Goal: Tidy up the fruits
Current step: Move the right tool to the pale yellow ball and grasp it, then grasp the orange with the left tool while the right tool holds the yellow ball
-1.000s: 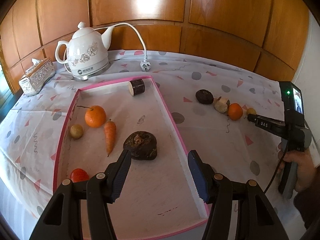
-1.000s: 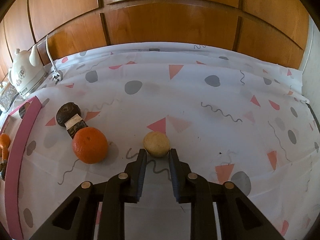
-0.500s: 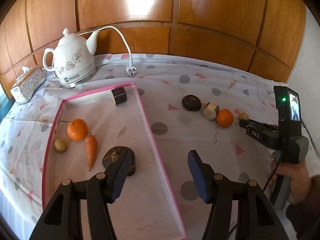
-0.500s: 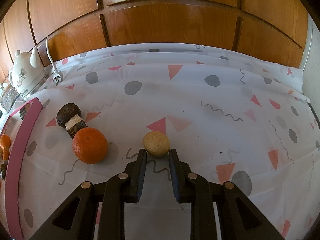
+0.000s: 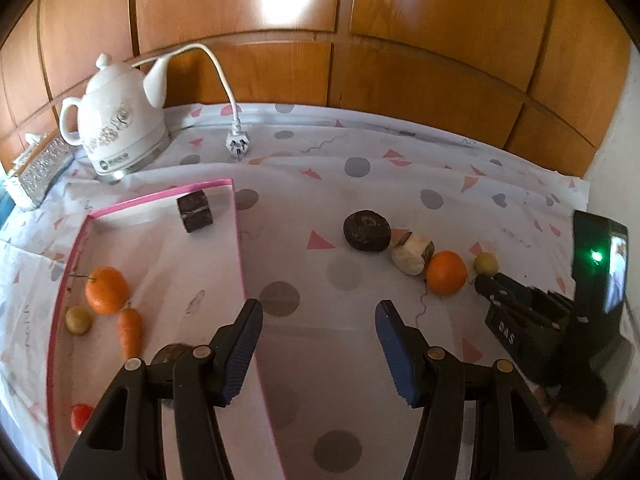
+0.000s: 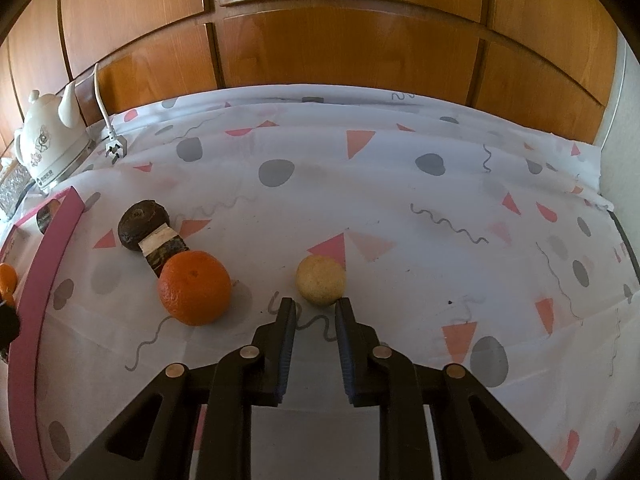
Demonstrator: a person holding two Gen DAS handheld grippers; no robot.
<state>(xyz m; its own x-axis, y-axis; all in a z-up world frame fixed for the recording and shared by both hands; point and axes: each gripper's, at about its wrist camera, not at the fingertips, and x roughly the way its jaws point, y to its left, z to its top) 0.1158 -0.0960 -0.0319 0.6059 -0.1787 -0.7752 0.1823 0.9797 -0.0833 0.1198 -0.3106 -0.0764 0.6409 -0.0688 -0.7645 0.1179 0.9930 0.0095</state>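
Observation:
A pink-rimmed tray holds an orange, a carrot, a small yellow fruit, a dark chunk, a dark round fruit and a red fruit. On the cloth lie a dark round fruit, a cut piece, an orange and a small yellow fruit. My left gripper is open and empty over the tray's right rim. My right gripper is open, just short of the yellow fruit, beside the orange.
A white kettle with a loose plug and a tissue box stand at the back left. Wood panelling backs the table. The right gripper's body and hand show at the right of the left wrist view.
My left gripper has moved right, from over the dark fruit in the tray to over the tray's right rim. The right gripper has stayed put at the yellow fruit.

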